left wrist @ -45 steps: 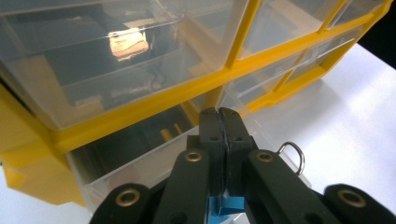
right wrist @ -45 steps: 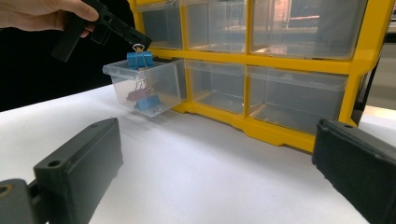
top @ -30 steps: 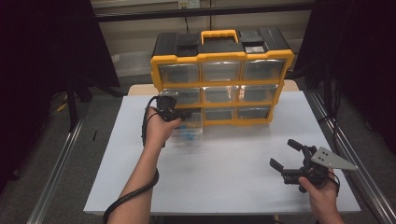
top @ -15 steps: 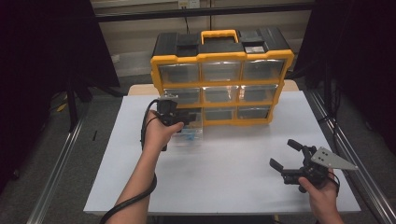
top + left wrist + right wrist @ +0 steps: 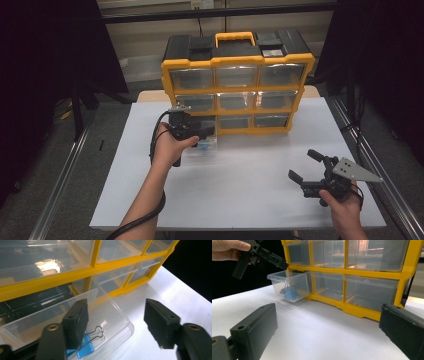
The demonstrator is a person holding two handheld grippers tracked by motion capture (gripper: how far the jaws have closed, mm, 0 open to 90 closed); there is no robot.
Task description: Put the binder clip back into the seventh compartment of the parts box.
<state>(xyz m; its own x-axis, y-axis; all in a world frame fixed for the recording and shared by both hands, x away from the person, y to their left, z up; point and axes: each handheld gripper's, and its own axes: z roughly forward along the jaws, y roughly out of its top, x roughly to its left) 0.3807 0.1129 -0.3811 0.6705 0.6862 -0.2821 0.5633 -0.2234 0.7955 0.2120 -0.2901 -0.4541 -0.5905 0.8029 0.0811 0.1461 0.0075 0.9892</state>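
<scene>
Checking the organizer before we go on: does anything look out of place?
One clear drawer at the bottom left of the yellow organizer stands pulled out, blue binder clips inside; the other drawers sit flush. The left tool hovers above it, jaws just opened.

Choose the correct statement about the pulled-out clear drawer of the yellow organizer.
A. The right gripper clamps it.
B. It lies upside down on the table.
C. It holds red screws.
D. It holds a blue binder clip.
D: a blue binder clip lies inside the clear drawer.
</scene>
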